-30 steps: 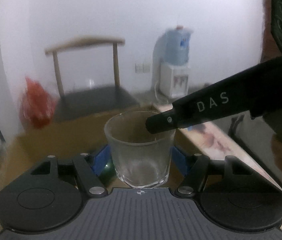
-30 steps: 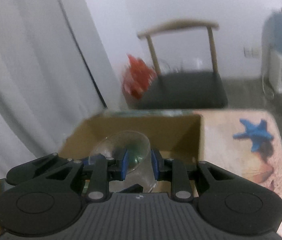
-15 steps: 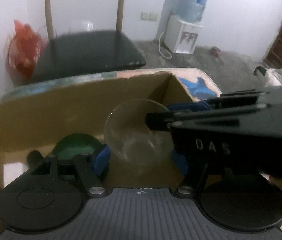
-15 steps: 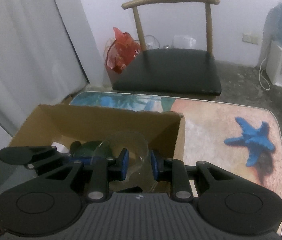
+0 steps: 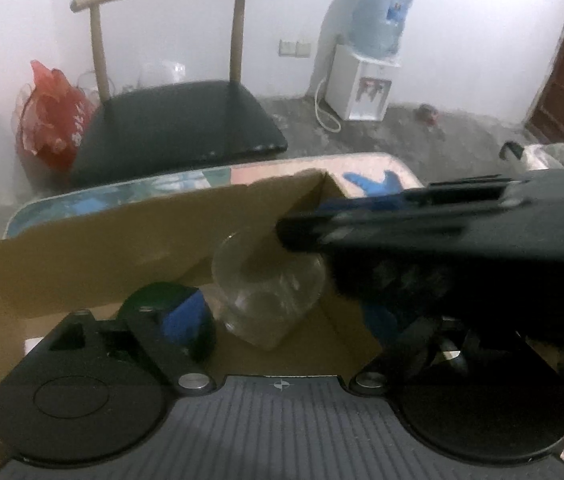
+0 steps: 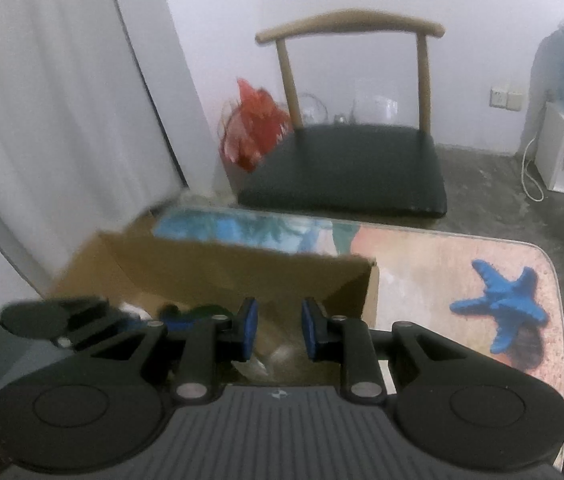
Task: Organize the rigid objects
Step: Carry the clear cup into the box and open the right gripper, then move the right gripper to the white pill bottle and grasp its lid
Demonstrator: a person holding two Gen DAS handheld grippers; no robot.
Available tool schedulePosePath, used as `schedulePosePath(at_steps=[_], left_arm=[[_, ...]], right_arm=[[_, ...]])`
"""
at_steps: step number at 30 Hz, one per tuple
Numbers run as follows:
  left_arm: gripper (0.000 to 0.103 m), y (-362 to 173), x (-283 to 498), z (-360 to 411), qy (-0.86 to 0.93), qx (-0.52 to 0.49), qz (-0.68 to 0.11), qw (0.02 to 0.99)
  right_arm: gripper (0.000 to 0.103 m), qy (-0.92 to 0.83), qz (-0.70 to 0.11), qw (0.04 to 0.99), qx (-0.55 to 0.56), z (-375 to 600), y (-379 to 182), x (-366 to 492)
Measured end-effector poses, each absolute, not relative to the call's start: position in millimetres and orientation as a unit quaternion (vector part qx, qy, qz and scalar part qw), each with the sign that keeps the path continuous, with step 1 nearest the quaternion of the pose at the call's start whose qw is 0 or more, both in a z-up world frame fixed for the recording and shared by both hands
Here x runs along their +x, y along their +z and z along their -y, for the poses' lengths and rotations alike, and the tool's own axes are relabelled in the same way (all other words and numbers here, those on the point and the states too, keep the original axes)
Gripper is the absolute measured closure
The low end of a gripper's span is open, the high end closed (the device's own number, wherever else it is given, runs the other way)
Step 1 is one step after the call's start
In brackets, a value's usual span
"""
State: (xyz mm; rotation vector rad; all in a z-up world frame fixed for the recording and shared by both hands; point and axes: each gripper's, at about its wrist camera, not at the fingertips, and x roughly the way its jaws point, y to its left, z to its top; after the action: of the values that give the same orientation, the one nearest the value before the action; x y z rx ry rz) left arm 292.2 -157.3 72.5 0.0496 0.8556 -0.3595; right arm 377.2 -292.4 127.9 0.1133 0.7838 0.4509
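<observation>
Left wrist view: clear, thick-walled glass tumbler (image 5: 268,296) sits tilted inside the open brown cardboard box (image 5: 82,256), near the box's right corner, its base low toward the camera. Left gripper (image 5: 282,320) has just been opening; its jaws stand wide w/ the tumbler between them, and the blue left pad (image 5: 184,318) is clear of the glass. Opposite pad mostly hidden behind the right tool. Dark green round object (image 5: 154,300) lies in the box just left of the tumbler, partly behind the blue pad; its kind can't be told.

Right gripper (image 5: 306,236) enters from the right, blurred, tips at the tumbler's rim. Right wrist view: its two blue pads (image 6: 248,328) stand close together, a narrow gap btw. them, the glass showing only as a pale smear below and btw. them; jaws read as closed, nipping the rim, though the blur hides the contact itself.

Setting: box rests on a table w/ a printed beach-pattern top (image 6: 422,272), incl. a blue starfish print (image 6: 502,304). Beyond: wooden-backed chair w/ black seat (image 6: 346,160), red plastic bag (image 6: 254,132) on the floor, white water dispenser w/ blue bottle (image 5: 366,60), white curtain (image 6: 50,100).
</observation>
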Motion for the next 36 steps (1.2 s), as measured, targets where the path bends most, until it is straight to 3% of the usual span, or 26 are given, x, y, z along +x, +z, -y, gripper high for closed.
schedulePosePath(at_steps=[11, 15, 19, 24, 29, 36], left_arm=[[0.001, 134, 161, 100, -0.198, 0.020, -0.295, 0.935], [0.001, 144, 115, 65, -0.185, 0.003, -0.273, 0.944], [0.000, 146, 82, 28, -0.152, -0.011, -0.265, 0.952], [0.000, 130, 63, -8, -0.092, -0.014, -0.267, 0.959], [0.000, 93, 72, -36, -0.043, -0.011, -0.280, 0.959], [0.001, 43, 100, -43, -0.023, 0.013, -0.290, 0.957]], right_arm=[[0.074, 0.294, -0.259, 0.910, 0.136, 330, 200, 252], [0.059, 0.340, -0.235, 0.898, 0.155, 326, 210, 208], [0.055, 0.385, -0.225, 0.881, 0.160, 308, 216, 180], [0.048, 0.430, -0.247, 0.855, 0.150, 262, 213, 179], [0.041, 0.445, -0.318, 0.825, 0.139, 199, 183, 205], [0.041, 0.413, -0.419, 0.793, 0.157, 136, 120, 242]])
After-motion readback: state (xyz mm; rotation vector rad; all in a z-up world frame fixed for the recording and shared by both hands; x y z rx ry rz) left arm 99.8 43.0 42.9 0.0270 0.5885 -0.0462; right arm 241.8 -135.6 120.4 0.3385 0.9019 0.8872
